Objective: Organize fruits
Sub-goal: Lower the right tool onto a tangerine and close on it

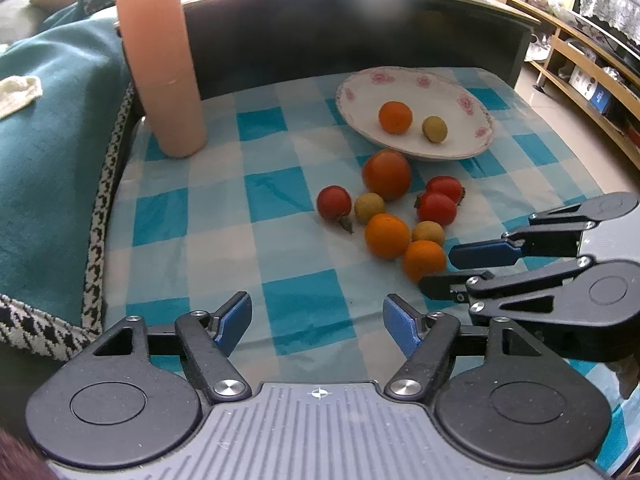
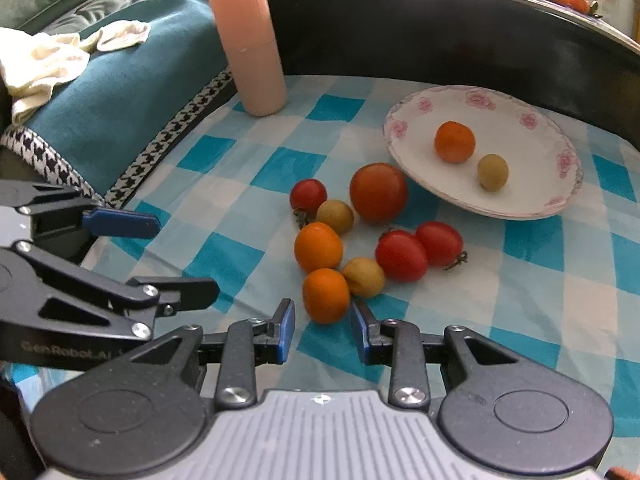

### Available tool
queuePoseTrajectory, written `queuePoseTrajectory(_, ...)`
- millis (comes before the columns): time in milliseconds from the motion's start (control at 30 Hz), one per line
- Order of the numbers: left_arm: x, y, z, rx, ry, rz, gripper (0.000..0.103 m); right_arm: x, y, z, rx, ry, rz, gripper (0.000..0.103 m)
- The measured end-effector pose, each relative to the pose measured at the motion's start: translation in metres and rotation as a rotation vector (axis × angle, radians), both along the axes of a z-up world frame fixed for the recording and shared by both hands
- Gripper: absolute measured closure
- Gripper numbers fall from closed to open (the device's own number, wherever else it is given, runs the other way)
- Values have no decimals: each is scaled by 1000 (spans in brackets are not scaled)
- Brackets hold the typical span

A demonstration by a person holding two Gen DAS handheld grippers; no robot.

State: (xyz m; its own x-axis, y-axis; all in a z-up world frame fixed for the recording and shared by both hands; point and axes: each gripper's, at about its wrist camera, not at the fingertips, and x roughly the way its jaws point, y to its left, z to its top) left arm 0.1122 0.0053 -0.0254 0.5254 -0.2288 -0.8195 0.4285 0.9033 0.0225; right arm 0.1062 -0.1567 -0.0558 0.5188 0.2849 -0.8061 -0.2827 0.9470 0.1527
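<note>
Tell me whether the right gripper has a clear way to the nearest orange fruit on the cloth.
Probably yes. The right gripper is open and empty, and the nearest orange fruit lies just ahead of its fingertips with only bare checked cloth between. A yellowish fruit touches its side and may get nudged.

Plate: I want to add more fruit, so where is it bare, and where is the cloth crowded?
The plate is bare along its left and far side; an orange and a yellowish fruit sit right of centre. The checked cloth is open between the pink cylinder and the fruit cluster, which crowds the plate's near edge.
</note>
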Motion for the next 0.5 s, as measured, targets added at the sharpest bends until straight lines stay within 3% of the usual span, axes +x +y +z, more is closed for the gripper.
queuePoseTrajectory(500, 7, -4, 1, -12, -4, 4, 24, 6, -2, -5, -4, 9, -47, 58)
